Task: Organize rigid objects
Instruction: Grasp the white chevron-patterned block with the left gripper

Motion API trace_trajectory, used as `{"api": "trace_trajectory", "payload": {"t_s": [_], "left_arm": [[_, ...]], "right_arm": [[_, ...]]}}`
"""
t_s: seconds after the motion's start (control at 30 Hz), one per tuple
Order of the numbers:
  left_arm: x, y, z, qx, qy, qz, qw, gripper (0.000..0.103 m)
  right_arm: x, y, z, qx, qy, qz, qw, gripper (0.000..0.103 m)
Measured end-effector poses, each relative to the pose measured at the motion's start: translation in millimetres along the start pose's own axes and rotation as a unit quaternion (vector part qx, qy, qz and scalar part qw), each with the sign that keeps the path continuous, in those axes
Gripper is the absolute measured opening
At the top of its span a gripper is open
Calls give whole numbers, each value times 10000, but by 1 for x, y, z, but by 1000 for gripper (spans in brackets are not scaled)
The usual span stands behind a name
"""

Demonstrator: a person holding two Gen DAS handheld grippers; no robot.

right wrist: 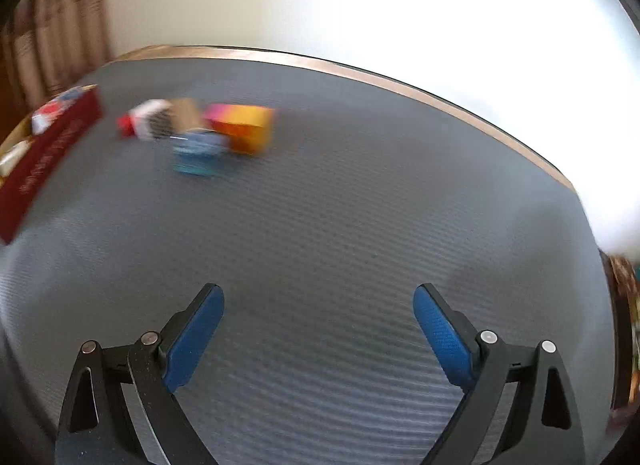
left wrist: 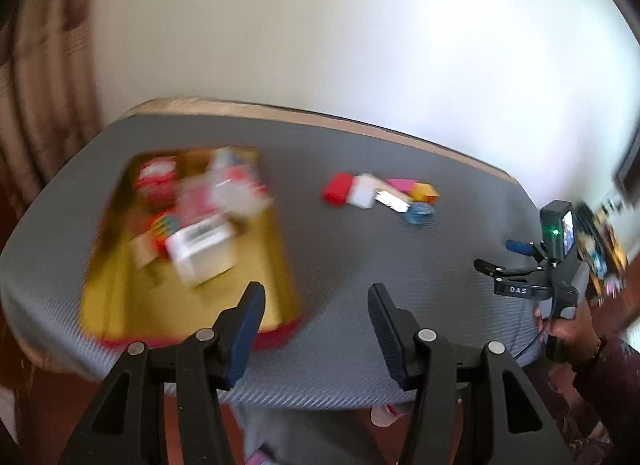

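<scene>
A gold-lined box with red sides (left wrist: 116, 285) sits on the left of the grey table and holds several items, among them a white barcoded carton (left wrist: 200, 249) and a red pack (left wrist: 156, 177). Loose items lie mid-table: a red block (left wrist: 336, 189), a white box (left wrist: 362, 193), a pink-and-yellow box (left wrist: 416, 189) and a blue round piece (left wrist: 418, 213). My left gripper (left wrist: 315, 289) is open and empty, beside the box's near right corner. My right gripper (right wrist: 318, 289) is wide open over bare mat. The yellow box (right wrist: 248, 129) and blue piece (right wrist: 198, 155) lie far ahead to its left.
The grey ribbed mat (left wrist: 360, 265) covers a wood-edged table against a pale wall. A brown curtain (left wrist: 40, 105) hangs at left. A hand (left wrist: 568, 329) holds my right gripper (left wrist: 496, 255) at the table's right edge. The red box wall (right wrist: 44, 161) shows at far left.
</scene>
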State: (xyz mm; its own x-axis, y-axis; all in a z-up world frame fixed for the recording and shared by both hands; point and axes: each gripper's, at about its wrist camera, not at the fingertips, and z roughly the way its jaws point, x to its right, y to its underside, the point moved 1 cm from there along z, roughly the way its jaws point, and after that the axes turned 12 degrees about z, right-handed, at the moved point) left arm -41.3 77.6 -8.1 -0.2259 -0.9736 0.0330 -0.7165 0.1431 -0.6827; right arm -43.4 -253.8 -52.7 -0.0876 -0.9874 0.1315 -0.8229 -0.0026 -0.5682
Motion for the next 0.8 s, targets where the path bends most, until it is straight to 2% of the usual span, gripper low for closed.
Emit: {"api": "trace_trajectory", "payload": {"t_s": [0.1,0.17,0.43,0.57,0.7,0.8], "left_arm": [[17,-33,28,-106,283,310,9991,55],[27,-58,57,-310,423,479,9975,55],[43,-108,151,-802,539,552,9938,55],[51,-117,184,-989,248,923,9905,55],[57,-118,203,-1105,-177,1409,9837,55],[56,-120,211,-1149,-164,1464,9824,55]], "right_arm": [[31,3,4,-92,-266,615,9977,97],[37,0,5,-95,-419,815,9958,99],[51,-1,2,-78,-840,977,9916,101],[53,0,-3,-66,-1038,1017,9894,101],[56,0,-4,-72,-1125,1019,9884,101],[59,1,-4,-91,-1193,1032,9874,102]]}}
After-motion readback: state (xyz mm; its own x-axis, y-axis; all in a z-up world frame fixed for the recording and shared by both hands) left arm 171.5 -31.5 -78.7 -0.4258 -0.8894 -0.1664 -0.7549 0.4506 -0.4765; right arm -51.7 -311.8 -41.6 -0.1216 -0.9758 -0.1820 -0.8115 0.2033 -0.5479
